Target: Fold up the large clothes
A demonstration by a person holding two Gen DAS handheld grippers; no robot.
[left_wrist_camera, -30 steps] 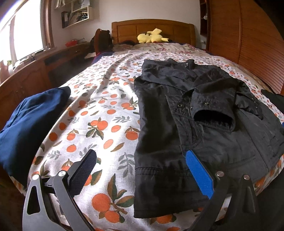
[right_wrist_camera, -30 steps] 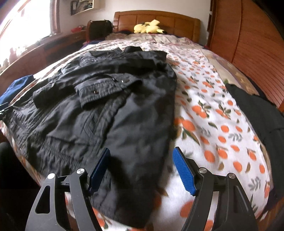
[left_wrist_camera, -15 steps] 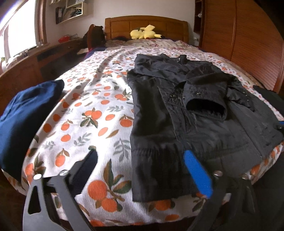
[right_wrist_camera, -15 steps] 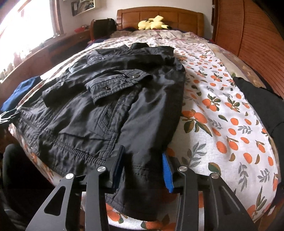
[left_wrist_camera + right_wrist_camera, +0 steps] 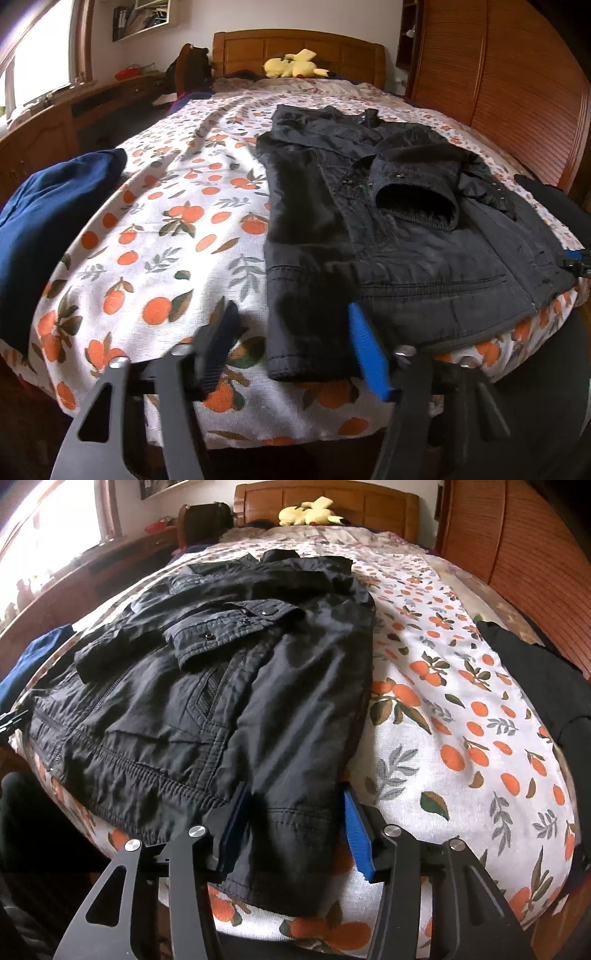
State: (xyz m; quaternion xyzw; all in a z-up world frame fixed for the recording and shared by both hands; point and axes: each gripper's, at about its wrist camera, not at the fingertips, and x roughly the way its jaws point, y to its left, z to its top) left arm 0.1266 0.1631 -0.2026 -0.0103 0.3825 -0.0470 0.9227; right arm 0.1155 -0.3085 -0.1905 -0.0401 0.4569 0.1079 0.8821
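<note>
A black jacket (image 5: 399, 229) lies flat on the bed with its collar toward the headboard and one sleeve folded across its front. It also shows in the right wrist view (image 5: 221, 686). My left gripper (image 5: 295, 347) is open at the foot of the bed, its jaws on either side of the jacket's left hem corner. My right gripper (image 5: 291, 827) is open, its jaws close on either side of the right sleeve cuff (image 5: 291, 849) but not pinching it.
The bed (image 5: 166, 229) has a white orange-print sheet. A navy garment (image 5: 44, 221) lies at its left edge, a black garment (image 5: 543, 679) at its right. A yellow plush (image 5: 293, 62) sits by the wooden headboard. A wooden wardrobe stands right, a desk left.
Both grippers have drawn back and down to the foot edge of the bed. The right jaws narrowed around the sleeve cuff. The left jaws narrowed a little around the hem corner.
</note>
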